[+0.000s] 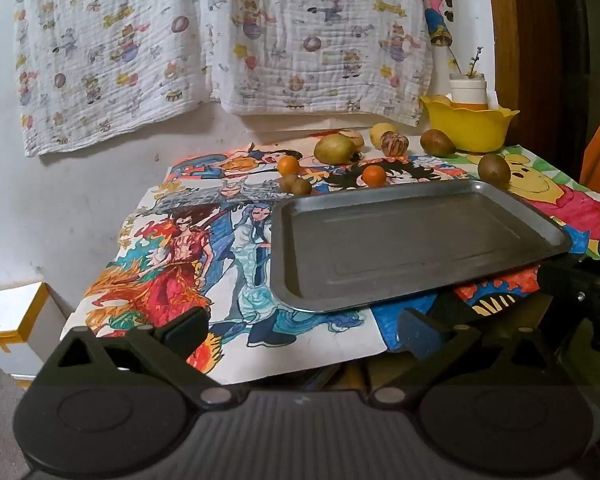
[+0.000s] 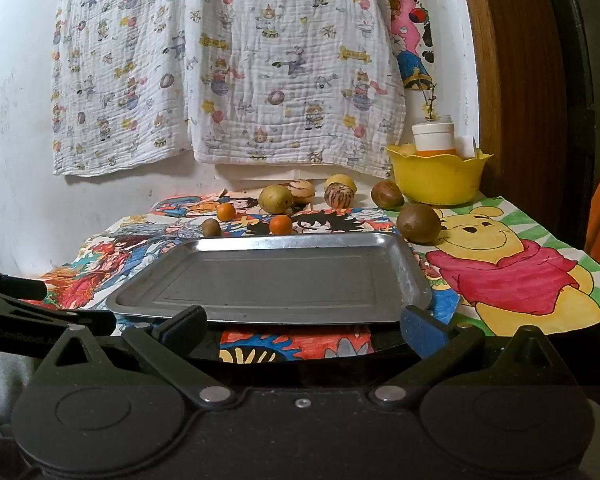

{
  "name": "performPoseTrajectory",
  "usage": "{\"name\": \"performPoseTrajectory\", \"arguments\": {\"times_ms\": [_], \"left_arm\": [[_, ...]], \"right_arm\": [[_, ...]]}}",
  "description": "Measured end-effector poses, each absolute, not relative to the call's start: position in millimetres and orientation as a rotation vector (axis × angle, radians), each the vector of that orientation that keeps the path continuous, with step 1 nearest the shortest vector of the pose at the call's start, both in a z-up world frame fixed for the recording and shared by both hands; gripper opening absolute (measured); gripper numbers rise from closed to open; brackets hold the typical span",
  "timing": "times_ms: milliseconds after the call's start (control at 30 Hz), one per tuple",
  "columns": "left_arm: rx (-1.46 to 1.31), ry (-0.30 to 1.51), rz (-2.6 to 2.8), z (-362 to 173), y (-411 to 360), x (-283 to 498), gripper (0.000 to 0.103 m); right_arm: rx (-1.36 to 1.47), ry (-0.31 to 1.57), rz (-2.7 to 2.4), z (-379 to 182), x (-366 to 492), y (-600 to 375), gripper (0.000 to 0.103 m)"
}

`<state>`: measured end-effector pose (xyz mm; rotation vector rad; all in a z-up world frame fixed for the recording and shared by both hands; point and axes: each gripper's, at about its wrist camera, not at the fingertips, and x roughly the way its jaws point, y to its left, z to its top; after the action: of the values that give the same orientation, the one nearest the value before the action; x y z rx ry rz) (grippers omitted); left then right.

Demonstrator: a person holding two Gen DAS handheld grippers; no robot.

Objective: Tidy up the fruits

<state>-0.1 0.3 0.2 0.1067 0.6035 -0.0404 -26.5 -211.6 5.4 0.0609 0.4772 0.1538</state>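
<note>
Presently, left wrist view: left gripper [image 1: 302,330], jaws spread wide, nothing held, poised at the near table edge. Rectangular grey metal tray [image 1: 548,228] at 1 o'clock from it, resting on cartoon-printed paper table covering [image 1: 172,252]. Beyond the tray's far rim: two small orange round fruits [image 1: 288,165], one large green-yellow pear-like fruit [image 1: 335,149], one brown oval fruit [image 1: 494,167]; yellow scalloped plastic bowl [image 1: 470,128] at 2 o'clock. Right wrist view: right gripper [image 2: 302,330], jaws likewise wide apart and empty, directly before the tray's near rim at 12 o'clock. Fruits lie loose behind the tray, none inside; printed white muslin cloth [image 2: 228,60] hangs on the wall.
</note>
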Motion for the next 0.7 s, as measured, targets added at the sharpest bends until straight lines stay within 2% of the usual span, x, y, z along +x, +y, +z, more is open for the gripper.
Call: {"name": "performPoseTrajectory", "arguments": {"times_ms": [700], "left_arm": [[0.114, 0.604, -0.038, 0.2, 0.4, -0.1, 0.103]], "right_arm": [[0.065, 0.480, 0.155, 5.0, -26.4, -212.2, 0.103]]}}
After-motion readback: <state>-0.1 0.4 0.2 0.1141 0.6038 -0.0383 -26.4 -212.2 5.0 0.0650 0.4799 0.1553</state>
